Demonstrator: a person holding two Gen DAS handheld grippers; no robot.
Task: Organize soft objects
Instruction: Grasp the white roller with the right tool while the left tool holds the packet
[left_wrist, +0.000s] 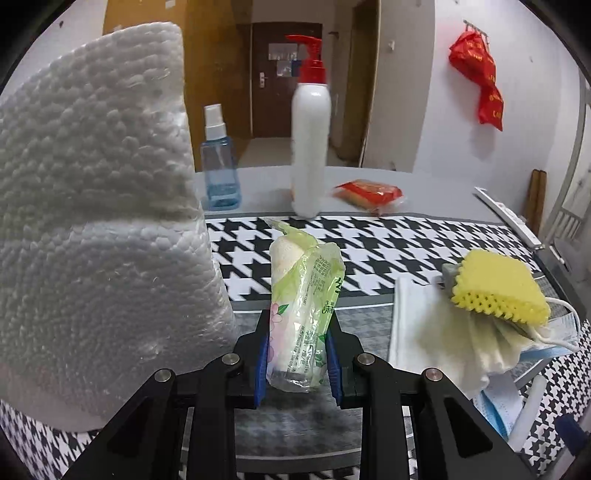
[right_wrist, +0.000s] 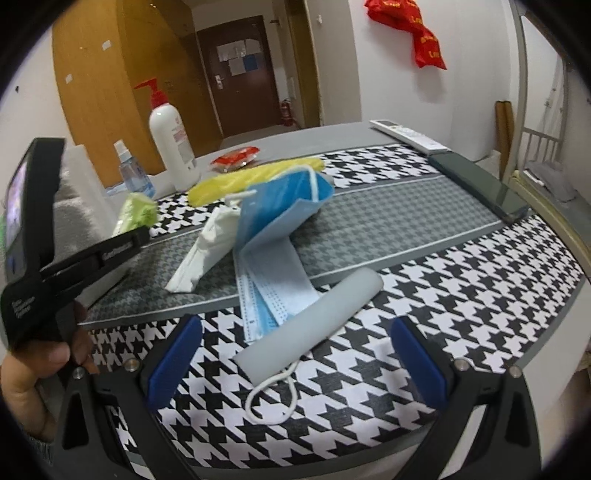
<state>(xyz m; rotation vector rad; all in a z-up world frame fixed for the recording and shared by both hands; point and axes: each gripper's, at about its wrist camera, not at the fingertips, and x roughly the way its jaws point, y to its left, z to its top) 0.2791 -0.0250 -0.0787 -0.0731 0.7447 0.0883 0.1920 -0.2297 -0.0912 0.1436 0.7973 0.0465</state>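
Observation:
My left gripper (left_wrist: 297, 354) is shut on a green-wrapped tissue pack (left_wrist: 303, 310), held upright just above the houndstooth cloth (left_wrist: 388, 240). A big white paper towel roll (left_wrist: 96, 221) stands close on its left. To the right lie a yellow sponge (left_wrist: 498, 286), a white cloth (left_wrist: 454, 339) and blue face masks (left_wrist: 554, 347). My right gripper (right_wrist: 303, 358) is open over a grey foam cylinder (right_wrist: 314, 317) that rests on the blue masks (right_wrist: 273, 258). The left gripper with the green pack (right_wrist: 136, 214) shows at the left of the right wrist view.
A white pump bottle (left_wrist: 310, 144), a blue spray bottle (left_wrist: 219, 162) and a red packet (left_wrist: 369, 194) stand at the table's back. A remote (right_wrist: 410, 136) and a dark phone (right_wrist: 480, 184) lie at the far right edge. A red bag (left_wrist: 476, 77) hangs on the wall.

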